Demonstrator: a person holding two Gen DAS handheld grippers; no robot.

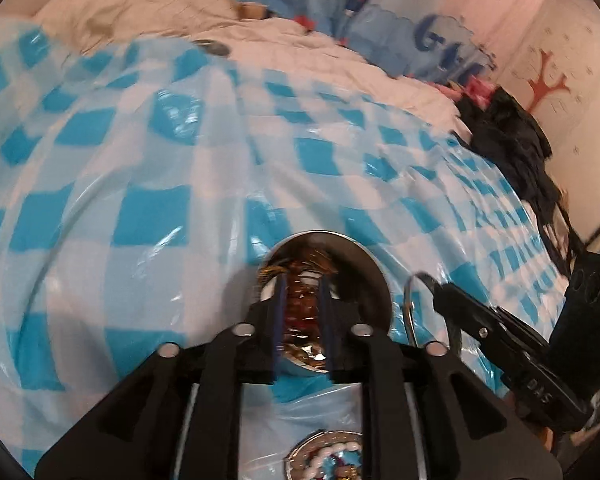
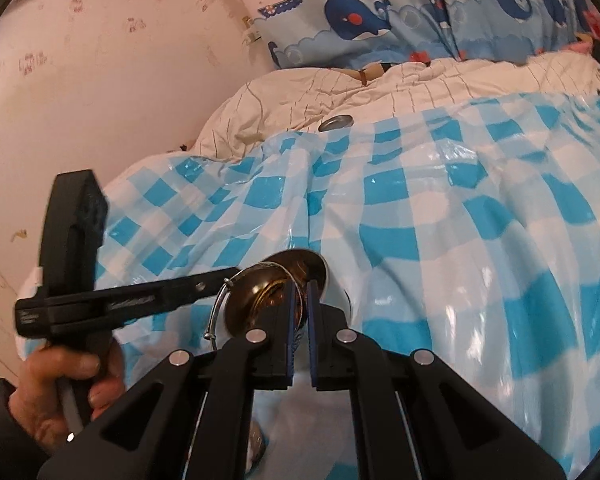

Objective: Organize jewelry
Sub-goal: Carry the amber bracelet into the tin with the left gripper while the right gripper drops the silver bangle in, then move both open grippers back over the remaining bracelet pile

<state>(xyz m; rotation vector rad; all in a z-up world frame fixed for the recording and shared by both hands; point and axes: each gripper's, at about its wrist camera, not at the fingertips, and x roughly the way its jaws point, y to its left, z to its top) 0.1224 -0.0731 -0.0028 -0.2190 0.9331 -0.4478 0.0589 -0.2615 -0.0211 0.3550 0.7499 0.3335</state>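
Observation:
A round silver dish [image 1: 374,276] sits on the blue-checked plastic sheet and holds tangled gold and brown jewelry [image 1: 300,272]. My left gripper [image 1: 303,280] hovers over the dish with its jaws a narrow gap apart, jewelry between them; I cannot tell whether it grips. In the right wrist view the same dish [image 2: 316,262] lies tilted ahead. My right gripper [image 2: 301,286] is nearly shut at the dish rim. A thin silver bangle [image 2: 216,312] lies beside the dish, also in the left wrist view [image 1: 410,312]. A second dish with white beads [image 1: 328,456] lies under my left gripper.
The checked sheet [image 2: 440,220] covers a bed with a cream quilt [image 2: 380,88] and whale-print pillows [image 2: 380,16]. A small round lid [image 2: 335,122] lies on the quilt. Black clothing [image 1: 512,140] is piled at the bed's right edge. A pink wall [image 2: 100,60] is on the left.

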